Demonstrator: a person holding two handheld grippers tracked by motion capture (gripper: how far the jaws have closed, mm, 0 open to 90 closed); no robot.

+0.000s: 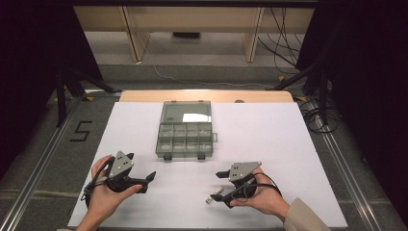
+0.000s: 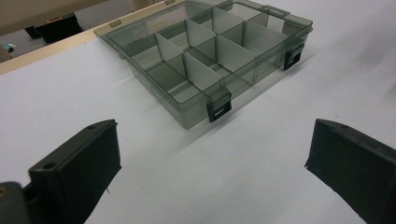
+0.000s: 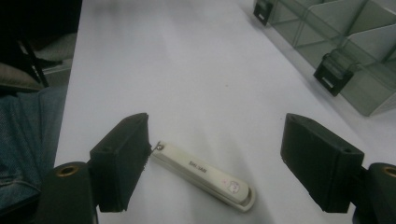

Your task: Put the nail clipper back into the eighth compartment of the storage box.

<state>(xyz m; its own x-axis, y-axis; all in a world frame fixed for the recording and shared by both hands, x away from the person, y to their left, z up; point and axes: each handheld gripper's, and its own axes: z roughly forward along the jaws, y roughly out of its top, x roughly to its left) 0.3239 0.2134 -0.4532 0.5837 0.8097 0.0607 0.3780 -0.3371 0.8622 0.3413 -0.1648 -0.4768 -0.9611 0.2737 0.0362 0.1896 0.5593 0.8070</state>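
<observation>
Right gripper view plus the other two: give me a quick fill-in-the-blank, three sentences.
1. The nail clipper lies between the jaws of the ____ gripper.
2. The organizer box has its lid ____.
3. The left gripper has its jaws ____, with nothing between them.

Missing words: right; open; open

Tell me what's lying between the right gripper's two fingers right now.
A white nail clipper lies flat on the white table cover between the open right gripper fingers, one end touching a finger, as the right gripper view shows.

Beige sleeve (image 1: 302,215), apparently; blue jeans (image 3: 28,135)
</observation>
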